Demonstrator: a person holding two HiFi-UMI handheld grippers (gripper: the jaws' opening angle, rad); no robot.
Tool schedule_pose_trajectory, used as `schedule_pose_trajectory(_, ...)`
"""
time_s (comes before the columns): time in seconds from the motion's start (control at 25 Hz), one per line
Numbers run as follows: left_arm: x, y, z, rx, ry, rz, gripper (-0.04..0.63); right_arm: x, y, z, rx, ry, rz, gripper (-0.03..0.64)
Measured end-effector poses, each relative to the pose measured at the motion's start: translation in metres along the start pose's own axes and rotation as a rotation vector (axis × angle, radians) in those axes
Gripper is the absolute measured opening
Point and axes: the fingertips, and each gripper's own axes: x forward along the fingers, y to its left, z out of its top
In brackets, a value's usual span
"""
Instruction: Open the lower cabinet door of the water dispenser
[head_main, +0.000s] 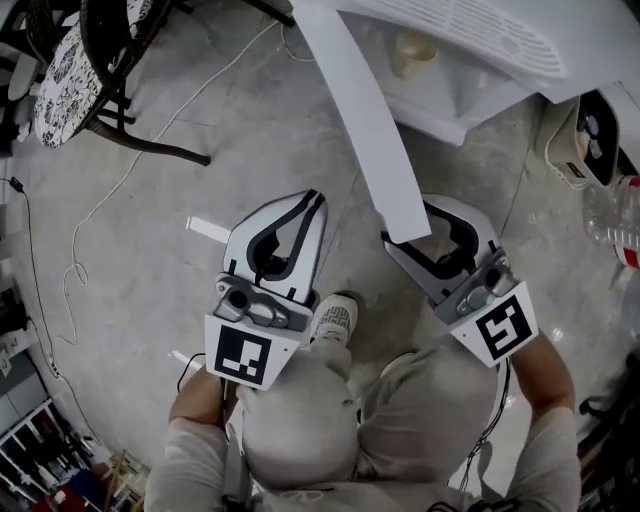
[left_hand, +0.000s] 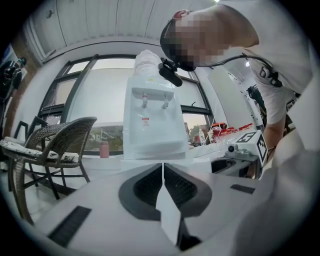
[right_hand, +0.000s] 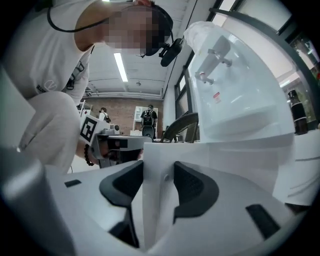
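Status: lower cabinet door (head_main: 365, 110) stands swung well out from the water dispenser (head_main: 470, 40), seen edge-on from above as a long white strip that runs from the dispenser body toward the person. The dispenser sits on the concrete floor (head_main: 200, 150) at the far right of the visible patch. The lower compartment is exposed beside the door's hinged end, and a pale rounded item (head_main: 413, 52) sits inside it; identity not resolvable. The right gripper (head_main: 412, 225) is at the door's free end. In the right gripper view the white panel edge stands upright between the two dark pads, with both pads pressed against its faces, so the fingers are clamped on the door. The left gripper (head_main: 317, 200) is just beside the right one, on the side away from the dispenser and clear of the door. Its fingers are closed tip to tip with nothing between them, as the left gripper view confirms, and it points toward the dispenser front. Both grippers are held level above the person's knees, with one shoe (head_main: 335, 320) showing between them on the floor. A dark-framed chair (head_main: 90, 60) with a patterned cushion stands at the far left corner of the floor in view, well apart from the dispenser. A thin white cable (head_main: 110, 200) trails across the floor below the chair. Clear plastic bottles (head_main: 615, 215) lie at the right edge of the floor.
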Motion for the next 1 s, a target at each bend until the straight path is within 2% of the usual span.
schedule_pose_trajectory(0.36, -0.046, 0.038, -0.002, -0.003, 0.006, 0.085, 0.012, 0.062, 0.054, 0.004, -0.05, 0.021, 0.208, 0.172)
schedule_pose_trajectory(0.52, -0.066, 0.061, 0.003, -0.006, -0.01, 0.184, 0.006, 0.09, 0.071, 0.005, -0.048, 0.03, 0.278, 0.161)
schedule_pose_trajectory(0.76, -0.094, 0.103, -0.012, -0.045, 0.025, 0.341, 0.005, 0.136, 0.087, 0.011, -0.037, -0.001, 0.284, 0.166)
schedule_pose_trajectory(1.0, -0.111, 0.121, -0.015, -0.04, 0.022, 0.404, 0.006, 0.178, 0.095, 0.013, -0.048, -0.017, 0.289, 0.164)
